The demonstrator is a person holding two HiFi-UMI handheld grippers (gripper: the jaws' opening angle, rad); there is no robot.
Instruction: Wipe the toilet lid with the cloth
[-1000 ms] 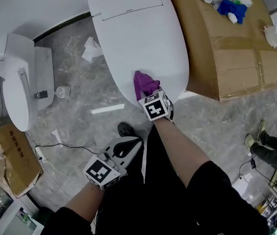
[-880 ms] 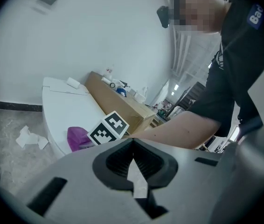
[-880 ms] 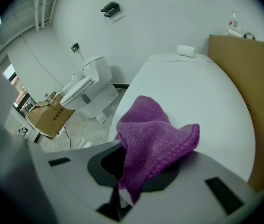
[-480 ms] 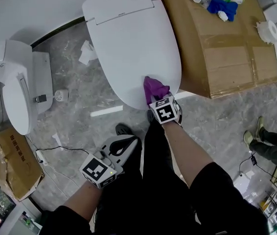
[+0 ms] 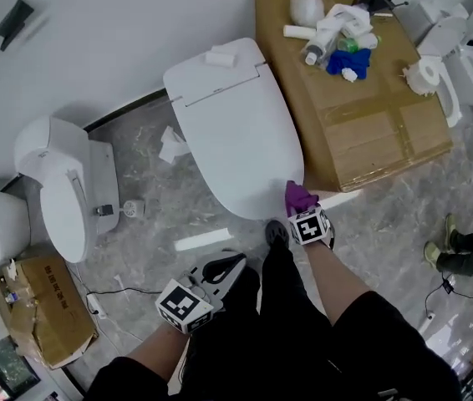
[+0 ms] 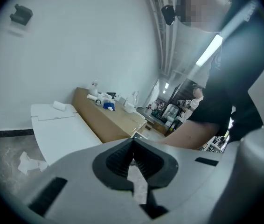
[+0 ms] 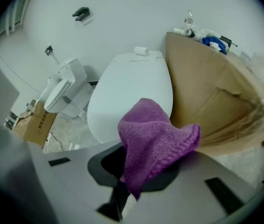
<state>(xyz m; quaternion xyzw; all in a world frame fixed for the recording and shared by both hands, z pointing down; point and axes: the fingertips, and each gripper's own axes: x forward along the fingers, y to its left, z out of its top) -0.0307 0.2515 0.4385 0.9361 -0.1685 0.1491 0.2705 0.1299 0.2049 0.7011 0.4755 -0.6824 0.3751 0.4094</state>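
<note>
The cloth (image 5: 298, 195) is clamped in the downward-tilted right gripper's (image 5: 302, 207) jaws; the left gripper's (image 5: 226, 264) jaws are held together.

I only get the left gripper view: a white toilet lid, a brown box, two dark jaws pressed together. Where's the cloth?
Observer: The purple cloth is clamped in the jaws of the right gripper.
Operator: Is it on the lid?
Observer: The head view puts it at the near rim of the toilet lid, by a corner of the cardboard box; contact can't be told.
Operator: Anything else I miss?
Observer: A second toilet stands on the floor to the lid's left.
</note>
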